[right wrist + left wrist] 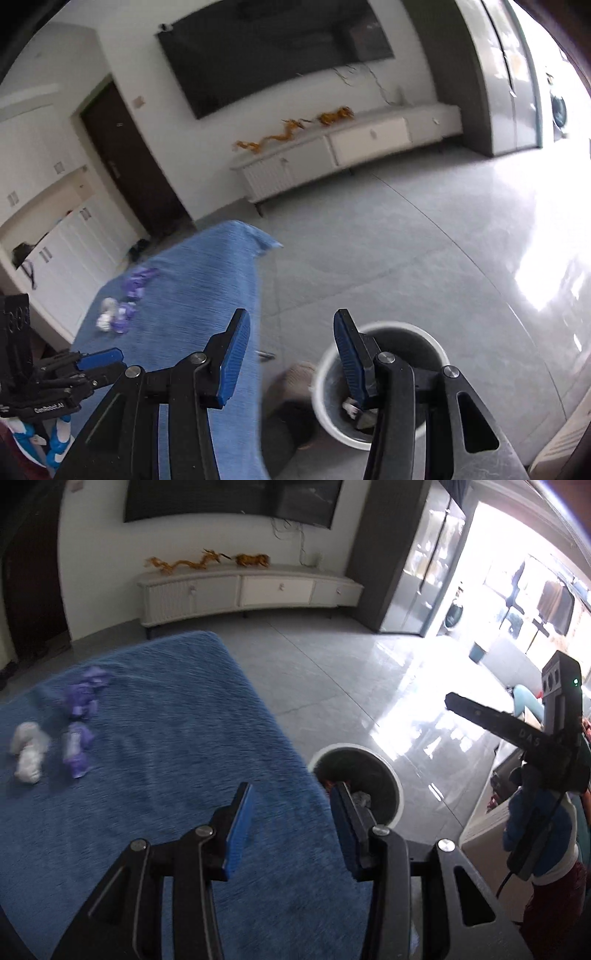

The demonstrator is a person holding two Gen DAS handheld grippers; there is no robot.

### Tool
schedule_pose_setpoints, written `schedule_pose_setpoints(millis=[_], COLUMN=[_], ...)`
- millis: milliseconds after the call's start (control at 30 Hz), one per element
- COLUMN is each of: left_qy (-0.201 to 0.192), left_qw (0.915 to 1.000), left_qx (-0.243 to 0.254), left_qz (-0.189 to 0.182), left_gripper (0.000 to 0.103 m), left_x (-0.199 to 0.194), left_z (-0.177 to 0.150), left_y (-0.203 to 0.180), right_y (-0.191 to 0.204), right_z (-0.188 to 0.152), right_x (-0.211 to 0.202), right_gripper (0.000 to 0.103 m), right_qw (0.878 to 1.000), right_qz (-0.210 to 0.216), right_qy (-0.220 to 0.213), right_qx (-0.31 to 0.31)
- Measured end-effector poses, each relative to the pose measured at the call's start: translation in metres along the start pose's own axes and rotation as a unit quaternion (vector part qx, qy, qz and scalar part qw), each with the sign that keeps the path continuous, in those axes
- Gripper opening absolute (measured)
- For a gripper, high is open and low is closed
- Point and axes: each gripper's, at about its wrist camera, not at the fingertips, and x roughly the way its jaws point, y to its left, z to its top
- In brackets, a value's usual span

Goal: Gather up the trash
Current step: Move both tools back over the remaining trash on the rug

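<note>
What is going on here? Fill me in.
A person is clearing trash off a table with a blue cover, a gripper in each hand. Both the left gripper and right gripper have open, empty jaws near the white bin on the floor, which already holds some scraps. Crumpled purple wrappers and white paper wads are on the cover.

Motion blur is smearing the purple scraps (82, 698) and white wads (27, 755) at nine o'clock on the blue cloth (166, 738); the bin (384, 387) at five o'clock is hiding its contents behind a gripper finger (351, 365).
</note>
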Motion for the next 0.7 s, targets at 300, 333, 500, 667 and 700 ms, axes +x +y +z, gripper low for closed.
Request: schedule_pose_setpoints(millis=[300,333,500,667,700], left_qy=[-0.118,-0.13,-0.168,-0.19,-0.195], left_qw=[0.9838,0.98,0.9611,0.9469,0.9447], left_qx=[-0.073,-0.082,-0.128,-0.155,-0.157], left_qz=[0.114,0.126,0.178,0.208,0.212], left_gripper=[0.051,0.054,0.06,0.06,0.06], left_x=[-0.124,-0.135,-0.173,-0.19,-0.192], left_z=[-0.037,-0.041,-0.064,-0.08,-0.083], left_y=[0.085,0.094,0.137,0.167,0.171], right_y=[0.121,0.135,0.194,0.245,0.254], right_z=[0.014,0.014,0.006,-0.002,-0.004], right_x=[-0.014,-0.014,-0.003,0.021,0.027], right_gripper=[0.057,0.058,0.064,0.067,0.067], right_qw=[0.995,0.994,0.987,0.979,0.978], right_qz=[0.056,0.062,0.096,0.116,0.12], right_qy=[-0.023,-0.023,-0.012,0.009,0.015], right_qx=[-0.082,-0.092,-0.128,-0.165,-0.171])
